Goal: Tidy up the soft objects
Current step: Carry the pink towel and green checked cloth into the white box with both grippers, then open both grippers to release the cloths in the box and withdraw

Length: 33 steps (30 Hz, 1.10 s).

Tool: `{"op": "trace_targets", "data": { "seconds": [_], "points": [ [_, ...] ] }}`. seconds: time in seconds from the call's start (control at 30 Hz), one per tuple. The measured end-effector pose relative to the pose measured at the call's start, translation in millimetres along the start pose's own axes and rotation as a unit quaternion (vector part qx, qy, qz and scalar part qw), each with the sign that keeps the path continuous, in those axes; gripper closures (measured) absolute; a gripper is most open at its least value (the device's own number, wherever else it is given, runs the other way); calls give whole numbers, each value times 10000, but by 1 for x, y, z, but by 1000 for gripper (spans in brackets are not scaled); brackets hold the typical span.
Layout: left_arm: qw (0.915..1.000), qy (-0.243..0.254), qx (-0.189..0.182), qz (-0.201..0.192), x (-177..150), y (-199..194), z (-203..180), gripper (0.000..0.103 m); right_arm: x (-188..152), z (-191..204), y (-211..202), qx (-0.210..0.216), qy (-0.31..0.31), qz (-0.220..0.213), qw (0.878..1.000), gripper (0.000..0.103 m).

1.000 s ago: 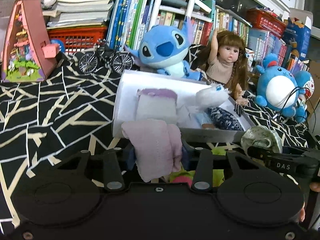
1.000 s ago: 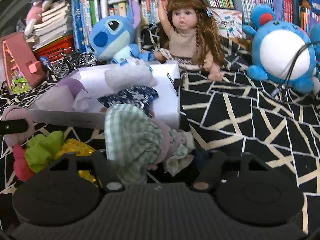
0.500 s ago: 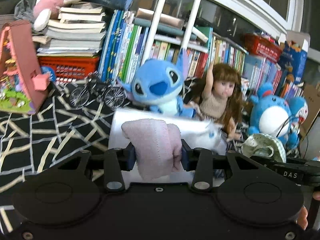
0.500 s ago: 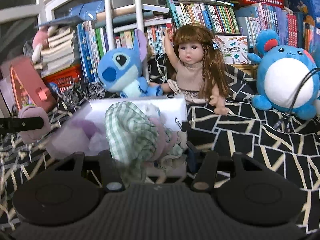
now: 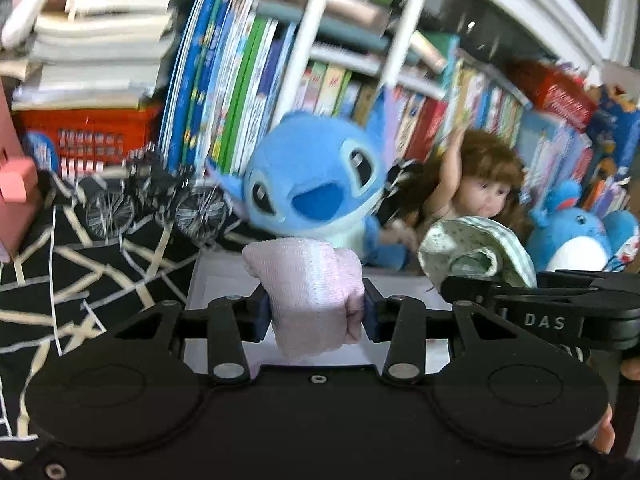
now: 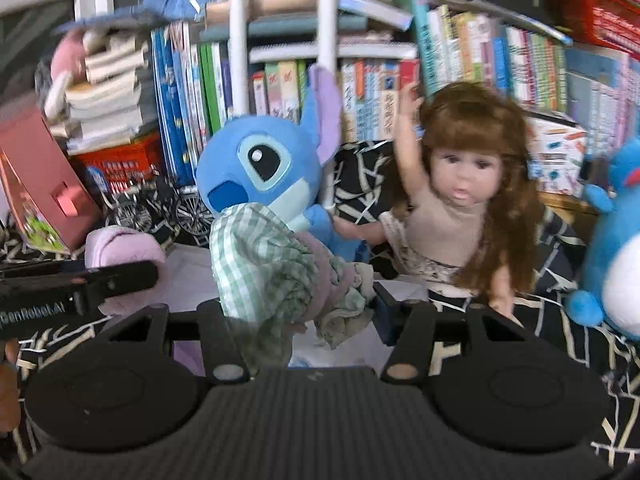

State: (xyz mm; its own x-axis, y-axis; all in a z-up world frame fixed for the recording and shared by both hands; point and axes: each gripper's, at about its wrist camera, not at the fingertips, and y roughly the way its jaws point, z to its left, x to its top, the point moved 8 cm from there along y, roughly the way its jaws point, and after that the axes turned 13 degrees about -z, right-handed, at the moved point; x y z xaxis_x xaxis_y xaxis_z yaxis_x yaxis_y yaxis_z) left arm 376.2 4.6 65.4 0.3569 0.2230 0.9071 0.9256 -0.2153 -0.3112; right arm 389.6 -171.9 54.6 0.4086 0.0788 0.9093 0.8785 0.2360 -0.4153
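"DAS" on right gripper (image 5: 544, 304); "GenRobot.AI" on left gripper (image 6: 72, 284)

Even, soft indoor light — no glare, faint shadows; motion blur smears the books (image 5: 224, 80) and edges — fisheye bends everything outward.

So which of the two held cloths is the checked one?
The green-checked cloth, shut in the right gripper. The left gripper holds a plain pink cloth.

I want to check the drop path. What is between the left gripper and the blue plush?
In the left wrist view, only the white box's far end lies between the left gripper, shut on the pink cloth, and the blue plush.
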Motion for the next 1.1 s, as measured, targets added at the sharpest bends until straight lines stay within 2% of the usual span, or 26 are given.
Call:
{"op": "trace_targets", "data": {
  "seconds": [0.13, 0.43, 0.57, 0.73, 0.83, 0.9, 1.0, 1.1],
  "points": [
    [9993, -109, 132, 335, -16, 24, 9, 62, -16, 6, 25, -85, -54, 237, 9997, 44],
    [9980, 43, 271, 566, -43, 45, 20, 61, -44, 3, 53, -202, -26, 685, 9974, 45],
    [9975, 121, 264, 637, -50, 48, 18, 61, -59, 3, 59, -194, -43, 868, 9960, 49],
    [9966, 167, 277, 759, -61, 53, 18, 60, -65, 0, 61, -182, 60, 885, 9959, 48],
    [9961, 126, 288, 823, -65, 55, 18, 60, -63, 0, 59, -148, 97, 866, 9961, 42],
    [9959, 134, 297, 839, -66, 55, 17, 56, -61, 0, 57, -109, 106, 835, 9964, 34],
    [9966, 145, 256, 776, -62, 50, 15, 44, -57, -1, 51, -34, 159, 772, 9969, 26],
    [9973, 152, 287, 656, -54, 42, 14, 33, -49, -1, 42, 31, 191, 624, 9979, 22]
  ]
}}
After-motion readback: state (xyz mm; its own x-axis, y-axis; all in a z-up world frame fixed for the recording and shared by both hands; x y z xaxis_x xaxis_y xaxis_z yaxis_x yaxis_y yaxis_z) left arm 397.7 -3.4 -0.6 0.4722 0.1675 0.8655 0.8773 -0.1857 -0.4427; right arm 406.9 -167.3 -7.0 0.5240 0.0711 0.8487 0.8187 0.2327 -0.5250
